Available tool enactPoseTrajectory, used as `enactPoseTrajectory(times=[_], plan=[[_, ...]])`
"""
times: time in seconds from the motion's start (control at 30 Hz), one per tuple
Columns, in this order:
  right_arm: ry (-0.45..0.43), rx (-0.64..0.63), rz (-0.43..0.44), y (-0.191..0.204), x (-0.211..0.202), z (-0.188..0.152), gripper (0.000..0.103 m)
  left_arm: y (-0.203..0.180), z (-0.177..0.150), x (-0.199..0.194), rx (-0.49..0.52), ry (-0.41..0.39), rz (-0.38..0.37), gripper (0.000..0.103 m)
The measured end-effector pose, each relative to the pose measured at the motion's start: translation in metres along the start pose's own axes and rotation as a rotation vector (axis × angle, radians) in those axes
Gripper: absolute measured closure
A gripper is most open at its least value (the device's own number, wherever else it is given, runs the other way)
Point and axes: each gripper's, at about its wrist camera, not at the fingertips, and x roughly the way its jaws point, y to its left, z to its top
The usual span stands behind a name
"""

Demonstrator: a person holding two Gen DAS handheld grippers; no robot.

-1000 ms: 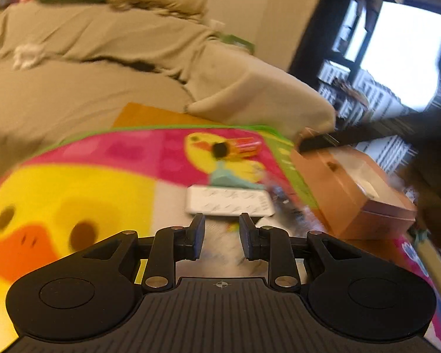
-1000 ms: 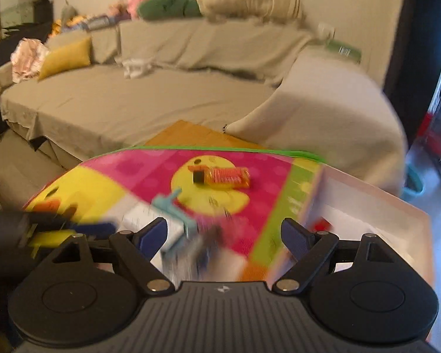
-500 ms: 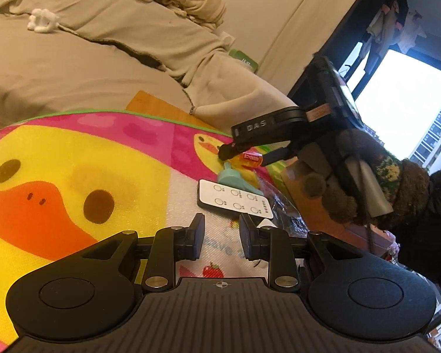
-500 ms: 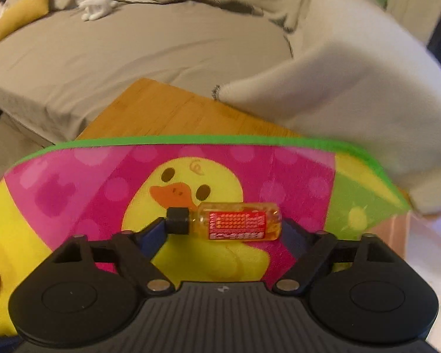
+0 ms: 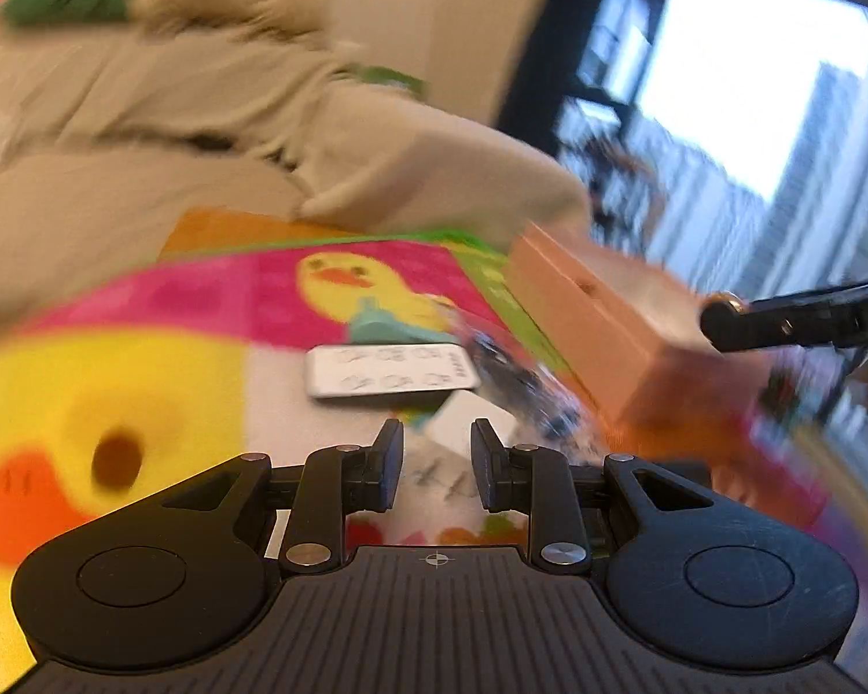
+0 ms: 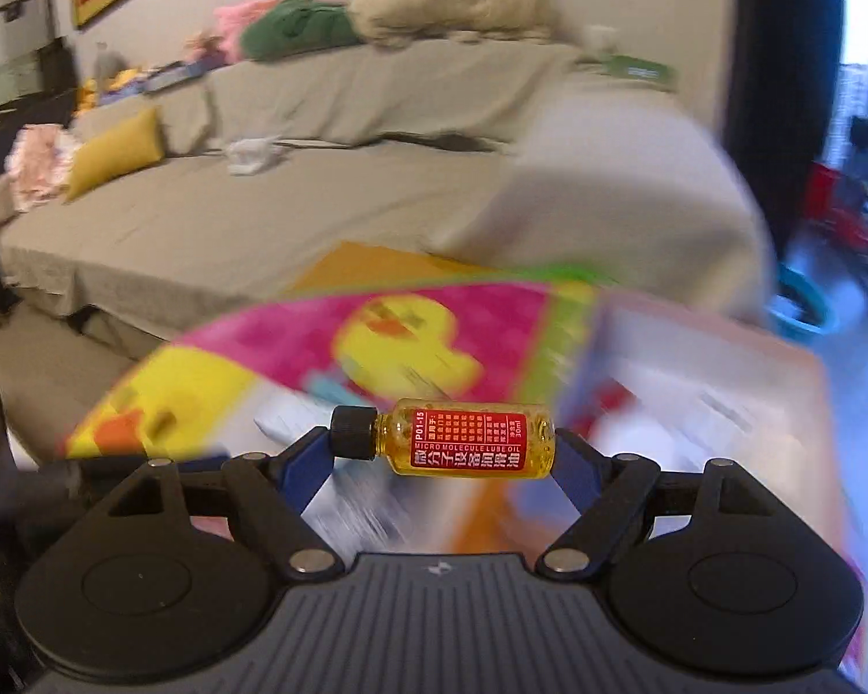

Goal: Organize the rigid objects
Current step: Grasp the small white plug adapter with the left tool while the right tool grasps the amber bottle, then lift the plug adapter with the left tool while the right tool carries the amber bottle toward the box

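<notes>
A beige-covered sofa (image 6: 330,220) is stretching behind the duck-print mat (image 5: 144,358). A yellow cushion (image 6: 116,151) is lying on it.

One oil bottle (image 6: 464,444); one remote (image 5: 392,370); one orange box (image 5: 596,318); one duck mat (image 5: 202,318).

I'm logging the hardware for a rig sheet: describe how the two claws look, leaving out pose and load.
Left claw: all black, ribbed grey-black base with a small crosshair mark, round side discs, silver pivot rivets, black pads. Right claw: the same black build, with blue-faced fingers. No cables or sleeves show.
</notes>
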Motion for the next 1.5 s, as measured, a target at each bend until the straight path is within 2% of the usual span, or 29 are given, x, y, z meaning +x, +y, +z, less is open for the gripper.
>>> enactPoseTrajectory(times=[0.07,0.13,0.2,0.27,0.3,0.37,0.47,0.53,0.57,0.63,0.7,0.77,0.83,0.97,1.03,1.07,1.13,1.33,1.5], plan=[[0.021,-0.006,-0.094,-0.008,-0.003,-0.028,0.022,-0.021,0.005,0.008,0.127,0.030,0.050,0.075],[0.040,-0.032,-0.172,-0.013,0.003,-0.052,0.023,-0.034,0.007,0.015,0.207,0.048,0.088,0.074],[0.049,-0.046,-0.245,-0.016,0.010,-0.073,0.031,-0.042,0.010,0.021,0.250,0.065,0.109,0.071],[0.020,-0.025,-0.263,-0.020,0.013,-0.085,0.032,-0.046,0.013,0.026,0.259,0.093,0.095,0.063],[0.006,-0.006,-0.255,-0.022,0.012,-0.086,0.031,-0.048,0.014,0.026,0.267,0.100,0.087,0.063],[-0.006,0.042,-0.224,-0.028,0.013,-0.089,0.021,-0.052,0.015,0.030,0.287,0.115,0.063,0.061],[0.005,0.080,-0.208,-0.033,0.022,-0.096,0.017,-0.059,0.015,0.034,0.317,0.137,0.027,0.056],[0.019,0.081,-0.207,-0.032,0.032,-0.103,0.017,-0.061,0.017,0.037,0.322,0.149,0.037,0.056],[-0.008,0.099,-0.206,-0.034,0.028,-0.109,0.016,-0.060,0.019,0.037,0.314,0.145,0.052,0.056],[-0.010,0.116,-0.198,-0.036,0.028,-0.112,0.014,-0.056,0.020,0.040,0.301,0.141,0.109,0.057],[-0.007,0.134,-0.183,-0.040,0.027,-0.114,0.014,-0.048,0.020,0.047,0.281,0.182,0.151,0.056],[-0.005,0.150,-0.174,-0.043,0.029,-0.114,0.012,-0.040,0.018,0.053,0.245,0.220,0.146,0.057],[-0.005,0.159,-0.168,-0.044,0.029,-0.115,0.011,-0.034,0.018,0.054,0.195,0.203,0.119,0.057],[-0.011,0.160,-0.169,-0.044,0.030,-0.116,0.011,-0.029,0.019,0.053,0.134,0.171,0.102,0.058],[-0.012,0.160,-0.170,-0.043,0.030,-0.115,0.012,-0.034,0.014,0.051,0.154,0.155,0.127,0.060],[-0.015,0.156,-0.173,-0.043,0.029,-0.115,0.015,-0.039,0.011,0.051,0.175,0.147,0.144,0.064],[-0.023,0.138,-0.168,-0.040,0.026,-0.115,0.022,-0.048,0.005,0.046,0.192,0.145,0.161,0.066],[-0.023,0.110,-0.105,-0.040,0.004,-0.112,0.022,-0.066,-0.002,0.013,0.198,0.209,0.067,0.066],[-0.104,0.090,-0.096,-0.048,-0.048,-0.106,0.022,-0.094,0.011,-0.023,0.205,0.218,-0.053,0.066]])
